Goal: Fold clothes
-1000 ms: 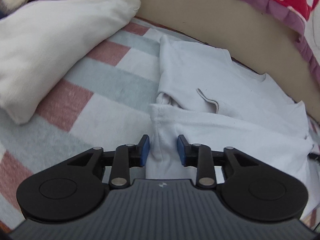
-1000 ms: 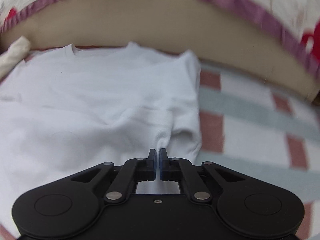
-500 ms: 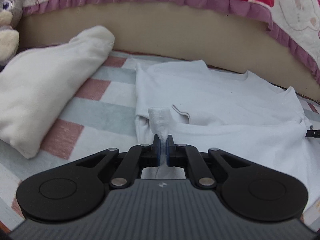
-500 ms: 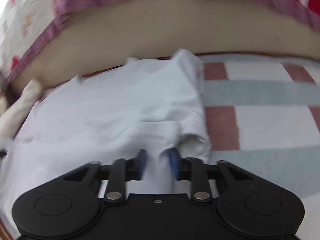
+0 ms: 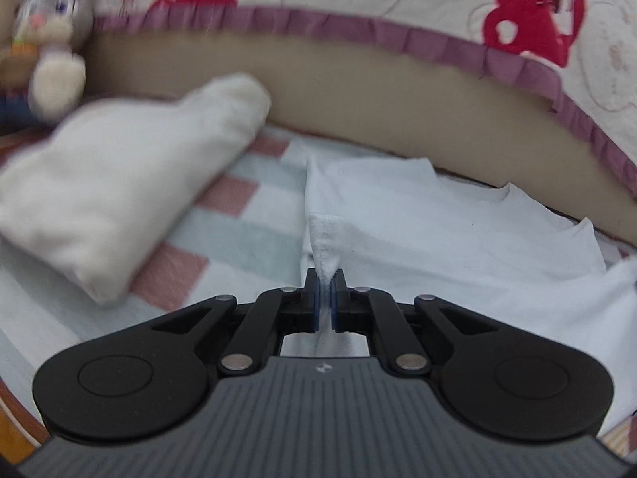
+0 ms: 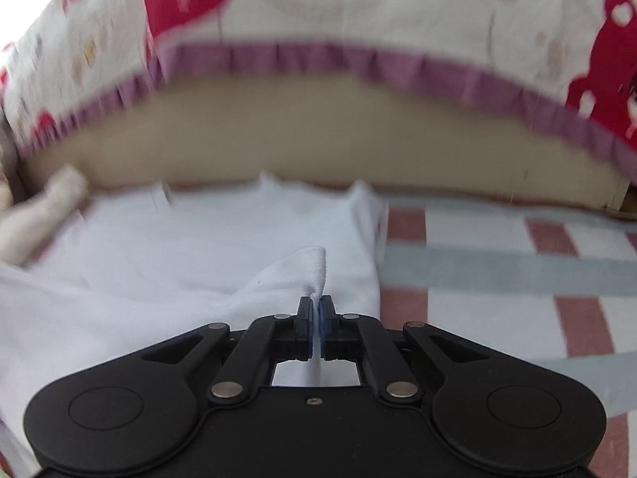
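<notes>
A white shirt point(image 5: 458, 231) lies spread out on a bed, on top of a blanket point(image 5: 239, 235) with pink, grey-green and white squares. The left gripper point(image 5: 325, 298) has its jaws squeezed tight on a little bunch of the shirt's cloth, and that bunch stands up in a small peak above the blue pads point(image 5: 316, 302). The right gripper point(image 6: 315, 320) also has its jaws pinched shut on a fold of the white shirt point(image 6: 199, 255), near the shirt's right edge, and the cloth there is lifted into a soft hump. The rest of the shirt lies flat, reaching back to the tan side of the bed point(image 5: 378, 107). A fat white pillow point(image 5: 119, 183) rests on the blanket, just left of the shirt. A grey toy bunny point(image 5: 55, 36) sits in the far left corner. Above the tan side hangs a quilt point(image 6: 358, 12) with red shapes and a purple frill. Both pictures are a bit blurry.
</notes>
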Demonstrator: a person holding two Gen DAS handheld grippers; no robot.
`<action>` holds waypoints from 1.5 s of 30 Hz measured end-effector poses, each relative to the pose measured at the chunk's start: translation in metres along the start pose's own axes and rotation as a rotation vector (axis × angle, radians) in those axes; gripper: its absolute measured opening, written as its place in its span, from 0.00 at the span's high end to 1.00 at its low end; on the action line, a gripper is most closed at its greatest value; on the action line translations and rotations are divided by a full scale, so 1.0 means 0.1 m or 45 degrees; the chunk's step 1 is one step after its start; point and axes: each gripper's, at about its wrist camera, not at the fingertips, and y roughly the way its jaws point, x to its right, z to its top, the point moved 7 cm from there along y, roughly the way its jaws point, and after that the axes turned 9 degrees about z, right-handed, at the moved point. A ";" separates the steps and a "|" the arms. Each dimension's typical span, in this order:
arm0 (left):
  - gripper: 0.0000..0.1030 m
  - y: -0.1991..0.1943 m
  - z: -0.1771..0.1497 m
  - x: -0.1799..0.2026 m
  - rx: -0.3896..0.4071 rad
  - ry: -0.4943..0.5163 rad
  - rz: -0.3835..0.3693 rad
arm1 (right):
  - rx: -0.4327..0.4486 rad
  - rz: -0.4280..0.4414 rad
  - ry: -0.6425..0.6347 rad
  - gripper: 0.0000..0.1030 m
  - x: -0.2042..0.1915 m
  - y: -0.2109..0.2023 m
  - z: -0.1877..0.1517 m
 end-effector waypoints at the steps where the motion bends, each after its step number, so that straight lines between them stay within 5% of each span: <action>1: 0.96 -0.04 0.03 0.01 0.017 0.012 -0.007 | 0.027 -0.005 -0.005 0.95 -0.02 -0.06 0.07; 6: 0.96 0.10 0.39 0.12 0.037 0.132 -0.024 | 0.114 -0.010 -0.071 0.96 -0.06 -0.13 0.52; 9: 0.96 0.30 0.95 0.16 0.182 0.218 0.012 | 0.137 -0.043 -0.164 0.96 0.00 0.08 0.93; 13: 0.90 0.86 1.56 0.17 0.269 0.138 -0.128 | 0.123 -0.193 -0.229 0.95 0.27 0.66 1.31; 17: 0.90 1.75 1.48 0.07 0.045 -0.005 -0.008 | -0.025 -0.282 -0.182 0.90 0.67 1.33 1.15; 18: 0.90 1.90 1.38 0.06 -0.013 -0.007 0.044 | -0.087 -0.324 -0.161 0.79 0.75 1.46 1.05; 22: 0.90 1.94 0.96 0.03 -0.098 0.004 0.050 | -0.245 -0.485 0.027 0.72 0.94 1.39 0.62; 27: 0.83 1.36 0.57 -0.10 -0.158 -0.083 -0.146 | -0.255 -0.225 0.496 0.68 0.95 0.53 -0.04; 32: 0.69 0.87 0.25 -0.30 -0.213 -0.301 -0.315 | -0.193 -0.156 0.813 0.64 0.86 -0.20 -0.49; 34: 0.58 0.68 0.09 -0.27 -0.191 -0.298 -0.349 | -0.150 -0.102 0.867 0.63 0.73 -0.34 -0.55; 41: 0.47 0.63 -0.23 0.02 -0.249 -0.045 -0.305 | -0.116 0.226 1.234 0.54 0.28 -0.24 -0.89; 43: 0.44 0.64 -0.27 0.06 -0.234 0.019 -0.286 | -0.106 0.208 1.278 0.52 0.19 -0.16 -1.01; 44: 0.51 0.66 -0.27 0.07 -0.222 0.017 -0.295 | -0.100 0.187 1.287 0.51 0.16 -0.14 -1.05; 45: 0.99 0.66 -0.26 0.07 -0.192 0.023 -0.309 | -0.087 0.159 1.286 0.50 0.15 -0.10 -1.07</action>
